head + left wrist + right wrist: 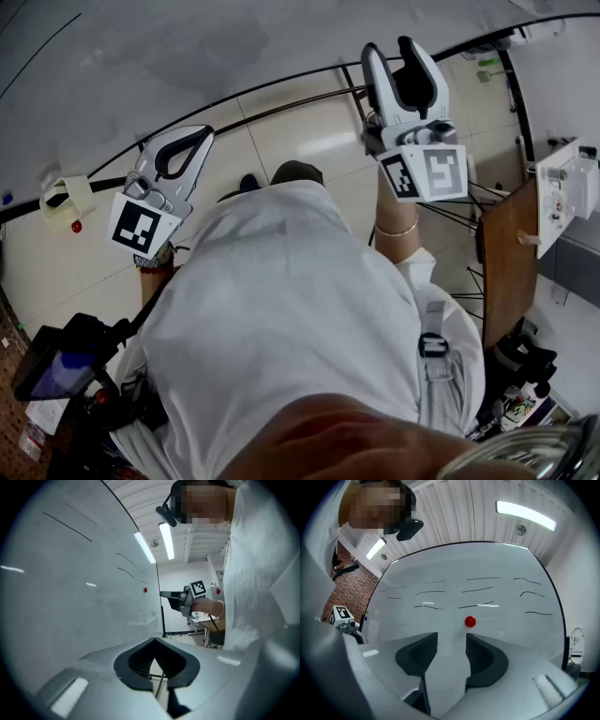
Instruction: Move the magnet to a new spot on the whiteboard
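While the right gripper (451,638) faces the whiteboard (515,625), jaws spread just below the red magnet (470,621), the left gripper (154,641) is raised alongside, jaws pressed together.

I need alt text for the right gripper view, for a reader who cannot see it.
The right gripper, open and empty, faces a whiteboard with a round red magnet just above its jaw tips. Thin black lines cross the board higher up.

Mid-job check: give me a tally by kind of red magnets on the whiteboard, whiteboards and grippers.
Red magnet: 1
Whiteboard: 1
Hand-held grippers: 2, the left hand-held gripper and the right hand-held gripper
Total: 4
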`<state>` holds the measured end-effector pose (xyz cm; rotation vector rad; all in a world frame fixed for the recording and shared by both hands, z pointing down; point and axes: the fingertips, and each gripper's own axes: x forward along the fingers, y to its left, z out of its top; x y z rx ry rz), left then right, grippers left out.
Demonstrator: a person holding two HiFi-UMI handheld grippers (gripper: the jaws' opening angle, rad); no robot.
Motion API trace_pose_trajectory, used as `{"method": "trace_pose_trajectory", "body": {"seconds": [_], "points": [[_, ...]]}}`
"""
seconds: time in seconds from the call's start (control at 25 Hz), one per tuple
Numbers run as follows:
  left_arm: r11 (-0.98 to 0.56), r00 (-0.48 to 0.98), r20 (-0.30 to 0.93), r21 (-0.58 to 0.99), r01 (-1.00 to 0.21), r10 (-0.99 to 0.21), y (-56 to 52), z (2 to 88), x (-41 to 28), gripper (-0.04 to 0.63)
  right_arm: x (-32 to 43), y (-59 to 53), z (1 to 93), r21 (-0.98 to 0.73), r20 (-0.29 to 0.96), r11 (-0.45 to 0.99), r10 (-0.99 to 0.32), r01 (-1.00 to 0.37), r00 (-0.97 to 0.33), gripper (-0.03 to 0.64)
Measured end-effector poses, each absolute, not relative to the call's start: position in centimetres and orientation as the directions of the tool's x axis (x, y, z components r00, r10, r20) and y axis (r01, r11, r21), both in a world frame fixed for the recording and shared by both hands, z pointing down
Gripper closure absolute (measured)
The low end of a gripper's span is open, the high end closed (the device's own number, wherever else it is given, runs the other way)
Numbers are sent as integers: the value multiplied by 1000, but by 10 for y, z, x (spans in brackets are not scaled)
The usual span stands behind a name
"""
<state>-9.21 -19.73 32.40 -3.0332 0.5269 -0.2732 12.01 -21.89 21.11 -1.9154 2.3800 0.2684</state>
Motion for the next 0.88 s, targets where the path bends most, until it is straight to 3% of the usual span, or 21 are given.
{"method": "trace_pose_trajectory", "body": {"seconds": [0.24, 0.64, 0.88], "points": [[-960, 950, 135, -14, -281, -280, -190, 314, -70, 591, 139, -232, 190, 124, -166, 233, -953, -964, -252, 451], [-950, 937, 181, 34, -310, -299, -222, 316, -37, 589, 158, -277, 168, 164, -175, 236, -949, -958, -263, 455], [-947, 937, 169, 57, -317, -304, -219, 331, -54, 589, 122, -273, 174, 235, -182, 254, -937, -938, -299, 479]]}}
